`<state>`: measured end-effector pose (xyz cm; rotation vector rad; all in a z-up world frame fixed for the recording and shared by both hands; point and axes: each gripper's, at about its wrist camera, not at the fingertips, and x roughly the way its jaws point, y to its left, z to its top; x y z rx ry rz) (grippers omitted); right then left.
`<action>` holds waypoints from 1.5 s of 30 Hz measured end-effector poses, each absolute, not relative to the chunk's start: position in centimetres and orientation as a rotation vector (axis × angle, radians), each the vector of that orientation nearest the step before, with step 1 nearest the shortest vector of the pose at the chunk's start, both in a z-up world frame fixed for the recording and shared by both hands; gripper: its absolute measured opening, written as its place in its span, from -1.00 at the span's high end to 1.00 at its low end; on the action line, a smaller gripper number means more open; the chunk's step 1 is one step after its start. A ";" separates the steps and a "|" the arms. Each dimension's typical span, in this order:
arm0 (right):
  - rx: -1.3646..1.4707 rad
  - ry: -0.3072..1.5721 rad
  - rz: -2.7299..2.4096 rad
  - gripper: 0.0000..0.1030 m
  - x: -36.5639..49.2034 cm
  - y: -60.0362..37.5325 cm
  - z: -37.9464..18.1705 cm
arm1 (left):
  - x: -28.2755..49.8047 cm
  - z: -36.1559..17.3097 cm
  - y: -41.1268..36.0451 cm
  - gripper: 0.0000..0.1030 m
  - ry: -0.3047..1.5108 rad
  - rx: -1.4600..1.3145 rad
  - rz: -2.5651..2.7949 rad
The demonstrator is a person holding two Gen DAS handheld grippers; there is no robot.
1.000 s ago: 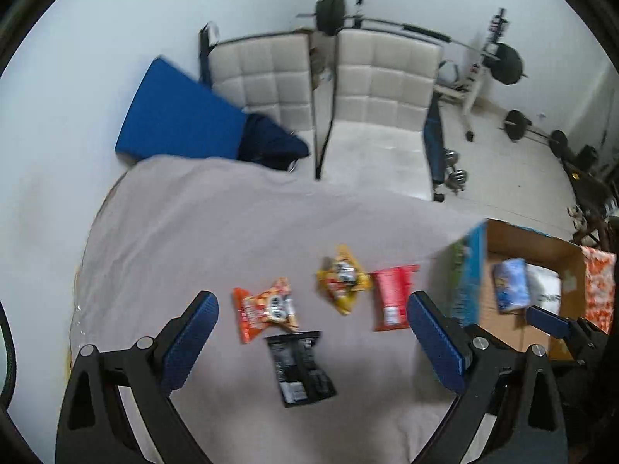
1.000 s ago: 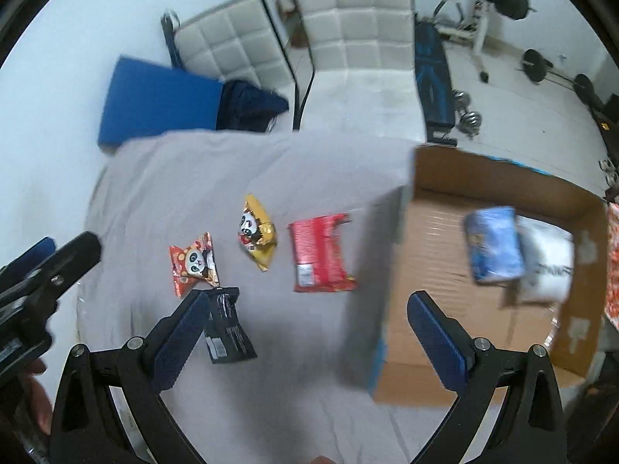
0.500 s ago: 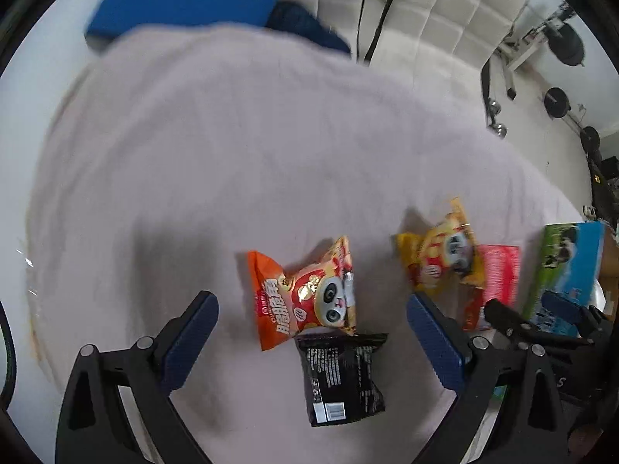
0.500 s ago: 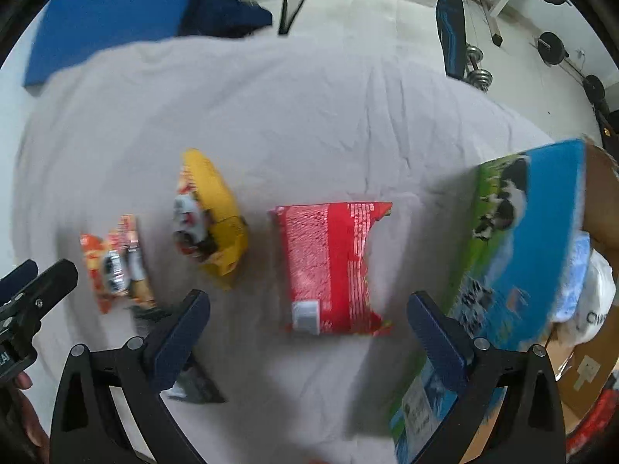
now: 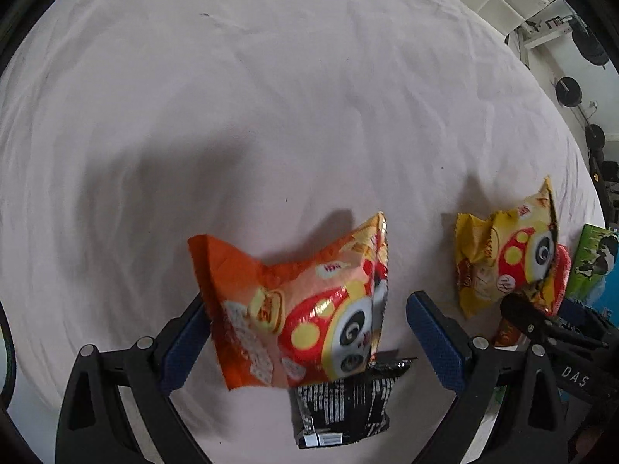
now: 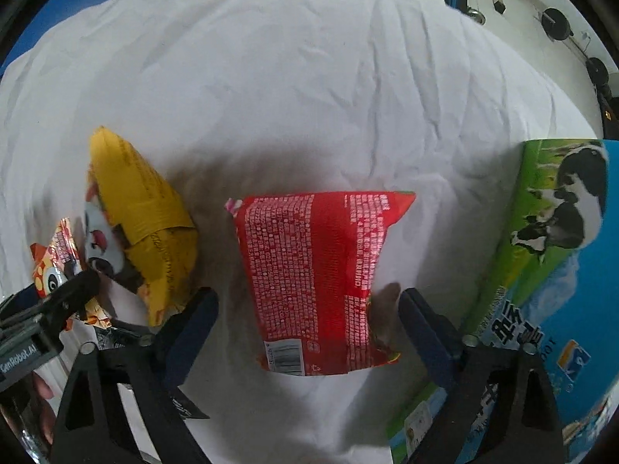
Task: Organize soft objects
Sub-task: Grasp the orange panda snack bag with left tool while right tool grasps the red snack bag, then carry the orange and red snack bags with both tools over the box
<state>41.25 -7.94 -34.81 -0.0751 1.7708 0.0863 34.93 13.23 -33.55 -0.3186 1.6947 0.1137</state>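
Several snack packets lie on a pale cloth-covered table (image 5: 271, 96). In the left wrist view, my left gripper (image 5: 305, 332) is open, its fingers on either side of the orange panda packet (image 5: 294, 309), which overlaps a black packet (image 5: 340, 410). A yellow panda packet (image 5: 503, 263) lies to the right. In the right wrist view, my right gripper (image 6: 305, 324) is open around the lower part of the red packet (image 6: 317, 278). The yellow packet (image 6: 143, 224) and the orange packet (image 6: 58, 255) lie to its left.
A cardboard box with a blue and green cow print (image 6: 549, 270) stands at the right of the table, close to my right gripper's right finger. It shows at the right edge of the left wrist view (image 5: 592, 263). Gym weights (image 5: 568, 92) lie on the floor beyond.
Both grippers have dropped toward the table and moved forward. The left now straddles the orange packet and the right straddles the red packet. Both stay open.
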 end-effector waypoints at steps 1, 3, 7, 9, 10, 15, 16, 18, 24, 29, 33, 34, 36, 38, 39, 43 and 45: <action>-0.076 1.778 0.087 -0.71 41.2 -7.9 -35.0 | 34.9 -33.9 13.4 -0.78 1.697 -0.321 0.113; -0.087 1.794 0.082 -0.64 41.2 -7.8 -35.6 | 34.9 -34.3 13.5 -0.54 1.698 -0.311 0.119; -0.097 1.807 0.066 -0.59 41.3 -7.7 -36.4 | 34.7 -34.0 13.4 -0.38 1.674 -0.288 0.132; -0.100 1.808 0.060 -0.46 41.3 -7.7 -36.4 | 34.6 -33.7 12.9 -0.21 1.668 -0.270 0.144; -0.099 1.807 0.058 -0.24 41.5 -7.8 -36.4 | 34.5 -33.6 12.8 -0.19 1.662 -0.261 0.146; -0.109 1.810 0.049 0.03 41.9 -6.6 -35.6 | 34.6 -33.0 11.8 -0.10 1.645 -0.260 0.158; -0.113 1.809 0.044 0.04 41.9 -6.4 -35.4 | 34.6 -33.1 11.7 -0.10 1.640 -0.259 0.162; -0.114 1.811 0.041 0.05 42.0 -6.1 -35.4 | 34.8 -32.9 11.9 -0.09 1.634 -0.257 0.162; -0.112 1.810 0.037 0.10 42.0 -5.9 -36.0 | 35.0 -32.3 12.5 -0.09 1.621 -0.252 0.156; -0.093 1.788 0.045 0.11 41.8 -6.1 -34.8 | 35.2 -29.9 12.4 -0.09 1.573 -0.254 0.147; -0.076 1.734 0.063 0.12 41.4 -6.5 -32.0 | 34.8 -25.8 12.4 -0.09 1.504 -0.249 0.127; -0.074 1.720 0.070 0.12 41.1 -6.7 -31.2 | 34.6 -24.6 12.3 -0.09 1.481 -0.259 0.120; -0.065 1.676 0.091 0.12 40.7 -6.7 -28.9 | 33.9 -22.5 12.0 -0.09 1.438 -0.264 0.112; -0.061 1.633 0.111 0.12 40.1 -6.7 -26.7 | 33.0 -19.9 11.3 -0.09 1.389 -0.265 0.092; -0.058 1.606 0.124 0.12 39.7 -6.8 -25.3 | 32.5 -18.8 10.9 -0.09 1.366 -0.261 0.082; -0.048 1.507 0.161 0.12 37.5 -7.4 -20.2 | 29.9 -14.1 8.8 -0.09 1.284 -0.243 0.027; -0.033 1.457 0.178 0.12 36.3 -8.1 -17.7 | 28.8 -11.8 7.9 -0.09 1.247 -0.248 -0.002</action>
